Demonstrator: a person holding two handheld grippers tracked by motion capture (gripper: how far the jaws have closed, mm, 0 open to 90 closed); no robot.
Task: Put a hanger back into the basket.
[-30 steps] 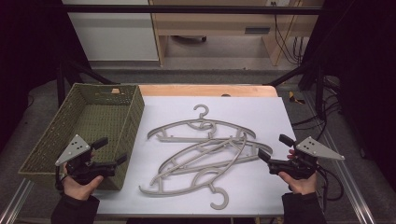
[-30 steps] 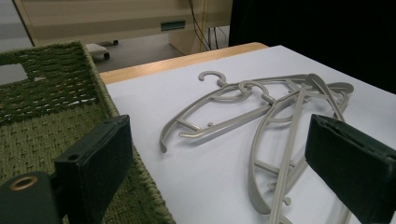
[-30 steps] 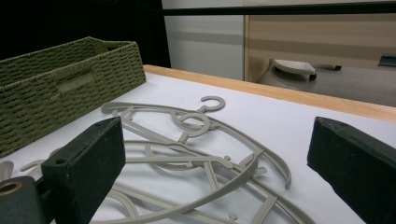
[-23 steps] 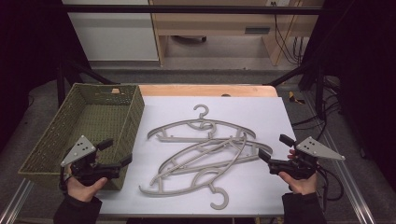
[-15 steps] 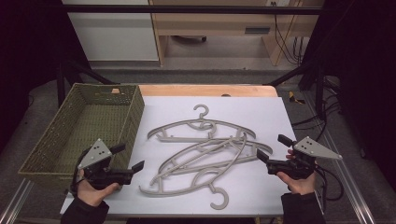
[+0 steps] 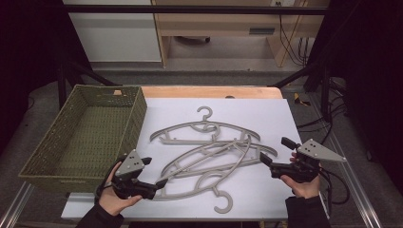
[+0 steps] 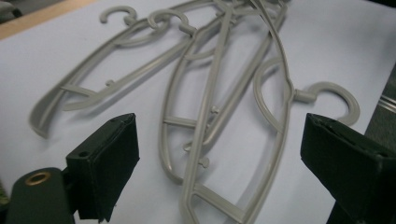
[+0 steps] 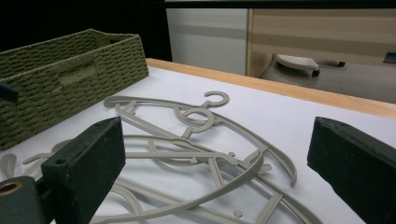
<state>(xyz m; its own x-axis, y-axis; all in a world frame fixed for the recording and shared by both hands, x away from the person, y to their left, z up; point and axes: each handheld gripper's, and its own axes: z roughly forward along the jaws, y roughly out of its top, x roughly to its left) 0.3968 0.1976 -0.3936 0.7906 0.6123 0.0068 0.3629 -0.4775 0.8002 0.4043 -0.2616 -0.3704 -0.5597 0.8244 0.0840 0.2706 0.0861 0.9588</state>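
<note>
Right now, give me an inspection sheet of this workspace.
Surface: white sheet on a wooden table.
Job's things: grey hangers in a tangled pile on the sheet; green basket beside them holds no hangers.
Clutter: nothing seen.
Grippers: left gripper open at the pile's near end; right gripper open by its other end.
Cables: one trails from the right gripper.
Surroundings: cabinet, desk, dark floor.

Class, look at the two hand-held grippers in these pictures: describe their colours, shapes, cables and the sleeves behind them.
Each hand-held black two-jaw gripper, the left and the right, carries a grey three-cornered plate on top. The jaws are thick, blocky black pads with small screw holes. A black cable trails from the right one. The person wears dark long sleeves.
</note>
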